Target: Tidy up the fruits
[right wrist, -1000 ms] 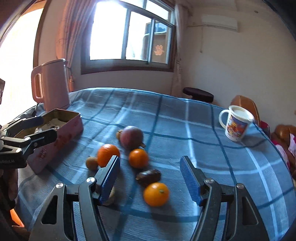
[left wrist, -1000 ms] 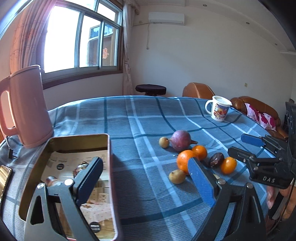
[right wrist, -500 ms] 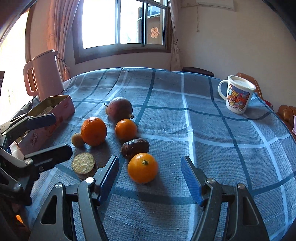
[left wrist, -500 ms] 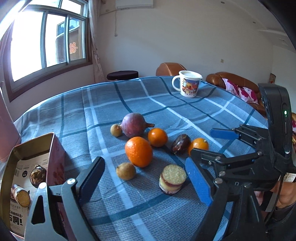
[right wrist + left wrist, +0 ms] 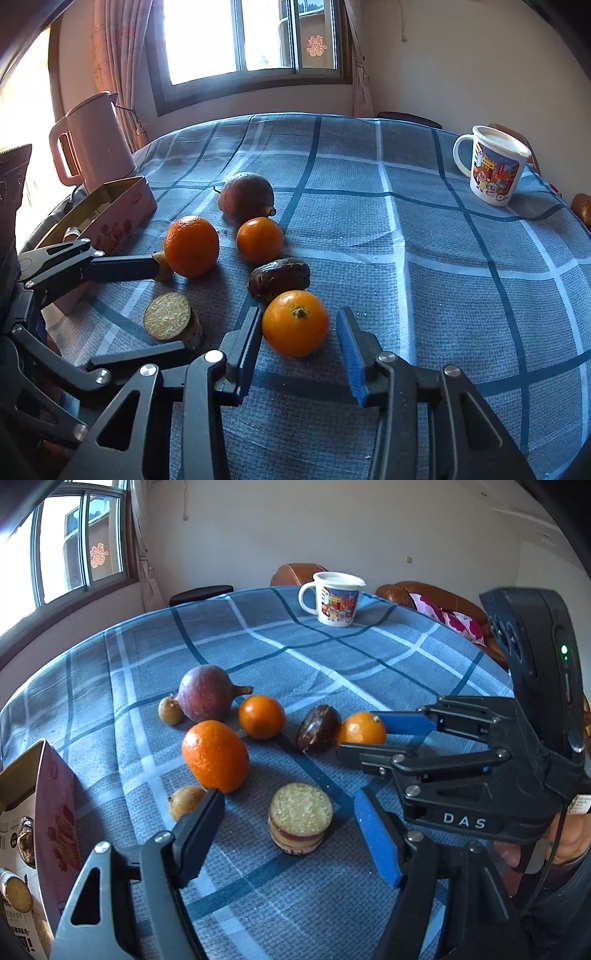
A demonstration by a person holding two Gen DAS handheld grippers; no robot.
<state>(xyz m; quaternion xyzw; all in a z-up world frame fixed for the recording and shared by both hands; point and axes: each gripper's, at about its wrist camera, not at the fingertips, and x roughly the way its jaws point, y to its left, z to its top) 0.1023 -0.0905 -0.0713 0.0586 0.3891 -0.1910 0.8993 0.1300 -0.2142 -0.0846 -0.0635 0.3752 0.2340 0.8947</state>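
A blue plaid cloth covers the bench (image 5: 424,229). At centre frame lie three oranges (image 5: 191,245), a purple fruit (image 5: 245,197), a dark fruit (image 5: 279,280), small brown fruits (image 5: 170,710) and a round cake (image 5: 168,321). A mug (image 5: 493,170) stands upper right; a tin (image 5: 110,218) and pink kettle (image 5: 96,142) upper left.

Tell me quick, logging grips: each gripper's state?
Left gripper: open, just closing around round tan biscuit stack.
Right gripper: open, just closing around small orange tangerine, not gripped.

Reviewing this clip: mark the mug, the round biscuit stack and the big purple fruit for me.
mug (image 5: 338,602), left wrist view, on its printed side.
round biscuit stack (image 5: 300,808), left wrist view, on its top face.
big purple fruit (image 5: 245,197), right wrist view, middle of its skin.
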